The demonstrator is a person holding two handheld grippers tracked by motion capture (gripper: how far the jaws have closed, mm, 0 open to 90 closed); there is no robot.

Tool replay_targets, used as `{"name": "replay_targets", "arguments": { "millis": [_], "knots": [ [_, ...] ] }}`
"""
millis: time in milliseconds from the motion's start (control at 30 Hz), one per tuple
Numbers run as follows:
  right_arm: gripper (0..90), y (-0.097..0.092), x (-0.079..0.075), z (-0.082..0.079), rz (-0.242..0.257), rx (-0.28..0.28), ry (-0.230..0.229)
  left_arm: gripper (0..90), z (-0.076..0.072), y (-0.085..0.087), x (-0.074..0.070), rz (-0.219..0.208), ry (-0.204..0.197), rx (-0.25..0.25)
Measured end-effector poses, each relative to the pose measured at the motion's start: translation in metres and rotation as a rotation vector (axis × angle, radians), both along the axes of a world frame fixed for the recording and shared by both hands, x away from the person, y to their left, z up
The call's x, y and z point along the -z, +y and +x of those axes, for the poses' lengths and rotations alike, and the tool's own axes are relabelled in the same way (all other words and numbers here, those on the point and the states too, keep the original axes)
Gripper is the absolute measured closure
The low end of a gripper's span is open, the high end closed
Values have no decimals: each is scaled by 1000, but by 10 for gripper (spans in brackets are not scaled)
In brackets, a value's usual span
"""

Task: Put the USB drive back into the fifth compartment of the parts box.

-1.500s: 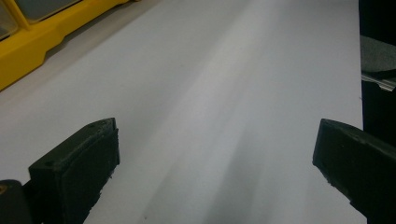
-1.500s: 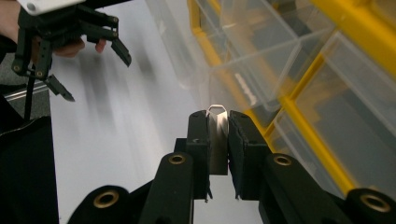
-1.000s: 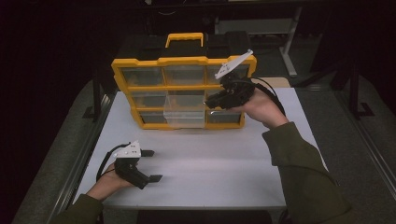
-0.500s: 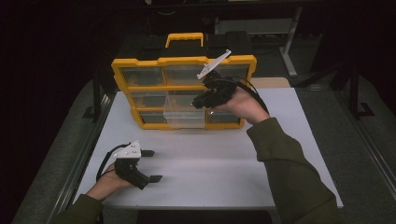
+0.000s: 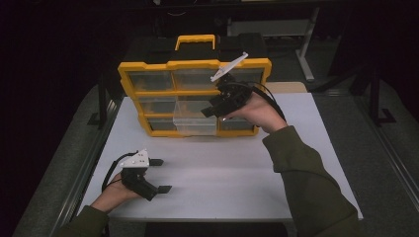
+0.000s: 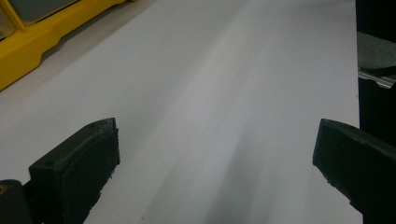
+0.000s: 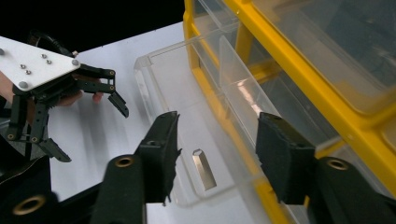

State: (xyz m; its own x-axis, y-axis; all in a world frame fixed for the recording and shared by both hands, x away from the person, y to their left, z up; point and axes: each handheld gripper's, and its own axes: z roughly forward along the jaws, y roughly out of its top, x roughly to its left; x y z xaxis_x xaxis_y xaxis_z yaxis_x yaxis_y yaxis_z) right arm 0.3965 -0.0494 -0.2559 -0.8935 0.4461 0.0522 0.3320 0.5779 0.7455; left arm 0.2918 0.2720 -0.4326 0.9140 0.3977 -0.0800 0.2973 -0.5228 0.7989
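USB stick point(image 7: 204, 169) flat in clear drawer point(image 7: 154, 79), lengthwise; right hand-held gripper point(image 7: 217, 156) jaws just parted above.

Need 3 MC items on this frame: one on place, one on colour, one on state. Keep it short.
1. Where does the small metal piece lie?
A. In the pulled-out clear drawer
B. On the white table beside the left gripper
C. On top of the organiser's handle

2. What colour is the frame of the organiser?
A. Red
B. Yellow
C. Blue

3. How does the left gripper stand?
A. Shut on a drawer
B. Shut on the metal piece
C. Open, with nothing between its jaws

Key: 1 A, the right gripper view shows it on the drawer's floor. 2 B, the high view shows a yellow frame. 3 C, the left gripper view shows wide jaws over the bare table.
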Motion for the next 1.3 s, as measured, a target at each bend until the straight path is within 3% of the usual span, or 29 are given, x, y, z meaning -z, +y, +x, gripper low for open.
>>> {"name": "replay_targets", "arguments": {
  "millis": [300,500,567,867,900,1300],
  "knots": [
    [340,-32,7,-14,45,43,-14,0,0,-1,0,1,-1,-4],
    [307,-37,13,-19,50,50,-18,0,0,-1,0,4,-2,-3],
    [246,-43,22,-23,64,58,-19,0,0,0,0,3,1,-3],
    [212,-52,44,-31,72,77,-16,0,0,0,0,2,2,-4],
    [198,-54,53,-34,68,87,-7,0,0,0,0,4,2,-4],
    [138,-64,89,-44,85,132,-12,0,0,1,1,2,2,-10]
  ]
}}
